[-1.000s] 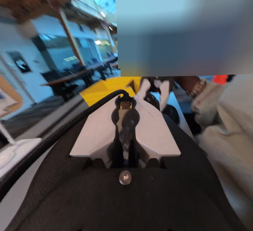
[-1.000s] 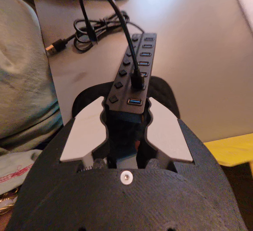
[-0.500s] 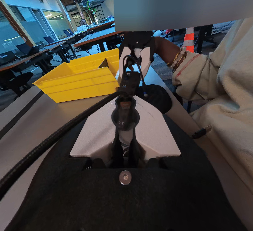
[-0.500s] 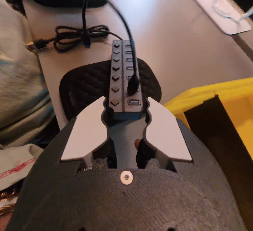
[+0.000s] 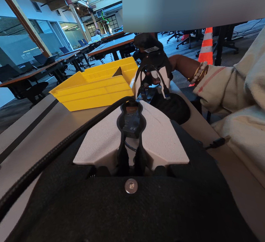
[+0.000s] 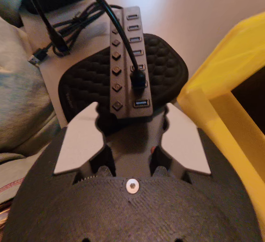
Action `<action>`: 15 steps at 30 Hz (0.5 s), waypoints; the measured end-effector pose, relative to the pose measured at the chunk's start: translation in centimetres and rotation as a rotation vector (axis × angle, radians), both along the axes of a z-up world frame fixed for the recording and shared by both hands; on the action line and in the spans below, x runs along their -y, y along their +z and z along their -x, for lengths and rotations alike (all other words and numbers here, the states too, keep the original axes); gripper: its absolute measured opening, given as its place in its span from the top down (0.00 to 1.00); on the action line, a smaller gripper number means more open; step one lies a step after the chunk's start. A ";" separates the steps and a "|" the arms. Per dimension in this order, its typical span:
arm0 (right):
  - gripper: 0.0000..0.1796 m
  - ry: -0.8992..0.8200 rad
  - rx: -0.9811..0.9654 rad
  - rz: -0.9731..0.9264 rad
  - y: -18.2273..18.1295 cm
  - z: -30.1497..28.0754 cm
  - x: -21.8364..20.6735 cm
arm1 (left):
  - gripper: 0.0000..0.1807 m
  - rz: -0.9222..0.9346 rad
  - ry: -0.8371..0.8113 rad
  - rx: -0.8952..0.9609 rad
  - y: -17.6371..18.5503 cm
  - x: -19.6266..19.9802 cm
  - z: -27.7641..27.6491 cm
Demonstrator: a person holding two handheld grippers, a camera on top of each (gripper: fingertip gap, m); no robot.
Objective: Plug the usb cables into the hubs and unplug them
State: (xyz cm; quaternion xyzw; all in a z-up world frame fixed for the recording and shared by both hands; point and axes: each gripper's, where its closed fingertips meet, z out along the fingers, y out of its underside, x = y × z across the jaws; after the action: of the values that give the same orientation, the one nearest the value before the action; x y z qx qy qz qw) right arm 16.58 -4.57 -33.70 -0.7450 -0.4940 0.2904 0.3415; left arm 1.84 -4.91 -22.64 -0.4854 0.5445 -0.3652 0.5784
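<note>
A long black multi-port hub [image 6: 124, 66] lies on a black padded mat [image 6: 86, 80]. A black USB cable [image 6: 121, 31] is plugged into its second port from the near end. My right gripper [image 6: 131, 106] is open, its jaws standing wide on either side of the hub's near end. My left gripper [image 5: 131, 106] is shut on a small black hub [image 5: 131, 123] with a thick braided cable [image 5: 64, 139] running off left. In the left wrist view the right gripper [image 5: 152, 83] is over the long hub [image 5: 143, 96], and the looped cable's free plug [image 5: 166, 94] hangs beside it.
A yellow bin [image 5: 93, 87] stands on the grey table, close to the right gripper's right side [image 6: 215, 77]. A bundled loose cable [image 6: 71, 31] with a free plug [image 6: 37, 56] lies by the table edge. A person's pale sleeve [image 5: 229, 91] is at the right.
My right gripper has opened and let go of the long hub, which now rests on the mat; the bin is closer. My left gripper stays shut on the small hub.
</note>
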 end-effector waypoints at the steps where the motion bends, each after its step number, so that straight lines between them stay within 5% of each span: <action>1: 0.56 0.020 0.004 -0.017 0.1 0.3 0.0 | 0.91 0.008 -0.011 0.001 0.0 -0.3 -0.2; 4: 0.70 0.032 -0.009 -0.138 1.2 0.1 -0.2 | 0.91 0.065 -0.094 -0.021 -0.3 -0.9 -1.1; 7: 0.70 0.066 -0.139 -0.291 3.9 0.6 -0.1 | 0.92 0.144 -0.232 -0.139 -1.8 -1.0 -2.5; 15: 0.70 0.065 -0.094 -0.238 2.5 0.4 -0.3 | 0.91 0.058 -0.317 -0.393 -5.0 -2.5 -4.5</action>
State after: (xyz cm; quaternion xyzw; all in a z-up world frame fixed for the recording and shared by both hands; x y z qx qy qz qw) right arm 16.17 -4.29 -31.21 -0.6683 -0.5324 0.2754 0.4406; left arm 6.36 -2.46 -27.64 -0.4720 0.7051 -0.3655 0.3825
